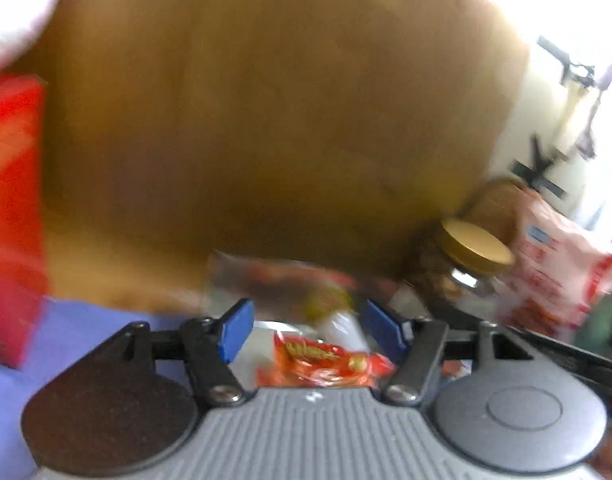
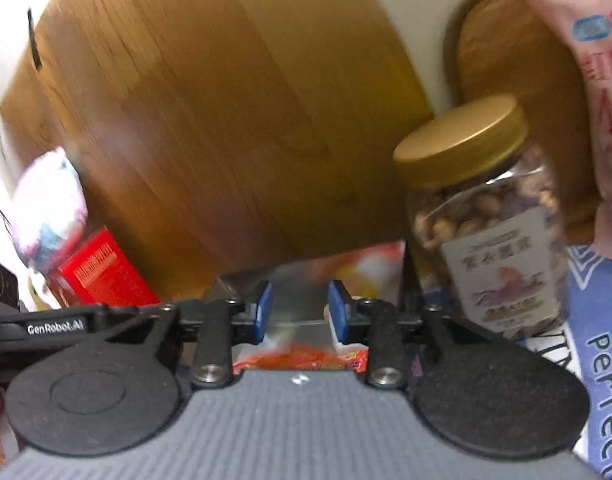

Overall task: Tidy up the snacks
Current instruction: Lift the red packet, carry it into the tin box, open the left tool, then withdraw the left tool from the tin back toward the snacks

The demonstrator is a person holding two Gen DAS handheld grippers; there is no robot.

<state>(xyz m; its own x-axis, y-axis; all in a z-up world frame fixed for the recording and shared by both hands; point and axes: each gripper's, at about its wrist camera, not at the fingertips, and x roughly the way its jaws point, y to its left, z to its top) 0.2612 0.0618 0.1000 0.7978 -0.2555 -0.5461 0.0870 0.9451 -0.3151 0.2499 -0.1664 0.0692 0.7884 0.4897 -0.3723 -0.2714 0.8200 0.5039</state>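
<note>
My left gripper [image 1: 306,326] is open, its blue pads apart above a red-orange snack packet [image 1: 326,362] and a clear blurred packet [image 1: 278,284] on the cloth. My right gripper [image 2: 300,312] is open over a silvery packet [image 2: 298,298] and the red-orange packet [image 2: 302,360]. A nut jar with a gold lid [image 2: 490,220] stands just right of the right gripper; it also shows in the left wrist view [image 1: 462,264]. A pink snack bag [image 2: 586,80] leans behind the jar and shows in the left wrist view [image 1: 554,268].
A wooden board or panel [image 2: 210,120] fills the back of both views. A red box [image 1: 10,216] stands at the left, also seen in the right wrist view [image 2: 102,272]. A blue-purple cloth [image 2: 602,360] covers the surface. A round wooden tray [image 2: 506,40] leans at the back right.
</note>
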